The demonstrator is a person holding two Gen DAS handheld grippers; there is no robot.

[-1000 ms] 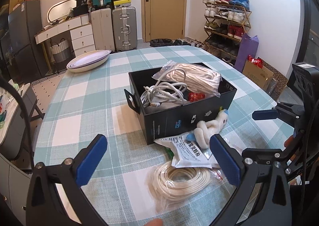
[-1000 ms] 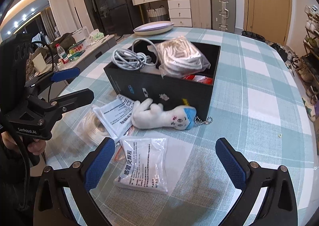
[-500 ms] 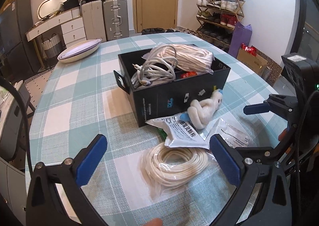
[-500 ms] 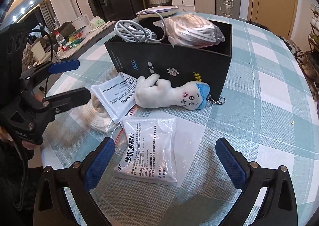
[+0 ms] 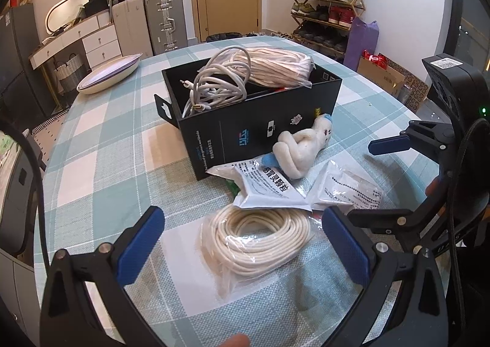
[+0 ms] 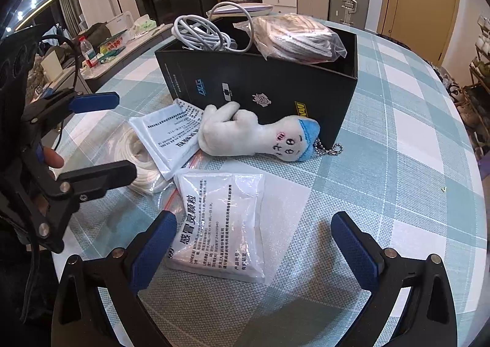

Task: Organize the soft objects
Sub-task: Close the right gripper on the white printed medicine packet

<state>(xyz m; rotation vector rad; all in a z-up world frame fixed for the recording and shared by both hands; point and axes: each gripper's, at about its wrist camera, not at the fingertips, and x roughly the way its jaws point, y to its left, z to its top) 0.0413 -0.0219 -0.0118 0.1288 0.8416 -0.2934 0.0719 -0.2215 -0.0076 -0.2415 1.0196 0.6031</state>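
On the checked worktop [image 5: 101, 169] stands a black box [image 5: 263, 129], open at the top, with a tangle of white cable [image 5: 214, 89] and a clear bag of pale rope [image 5: 275, 66] piled so high that whatever lies beneath them is mostly hidden; only a sliver of red shows at the box's far side, too small to name. Against the box's printed front wall lies a white plush toy [image 6: 257, 135] with a blue cap and a bead chain, its body knotted so that its limbs are hard to sort out. Beside it a white sachet [image 5: 269, 189] rests partly on a bagged coil of cream cord [image 5: 257, 238], covering the coil's far edge, and something green and something red poke out from under the sachet, mostly covered. A second white sachet [image 6: 220, 224] lies flat nearer the right gripper [image 6: 254, 246], whose blue-padded jaws stand wide apart and empty, one pad overlapping the sachet's near corner in the right wrist view; whether it touches cannot be told. The left gripper [image 5: 242, 246] likewise holds nothing, its jaws spread wide to either side of the coil from this angle, low over the worktop. In the left wrist view the second sachet's near corner is cut off behind the left gripper's pad and the right gripper's frame. A fingertip [image 5: 234, 341] shows at the bottom edge of the left wrist view. A shallow dish [image 5: 107, 77] sits at the worktop's far corner.
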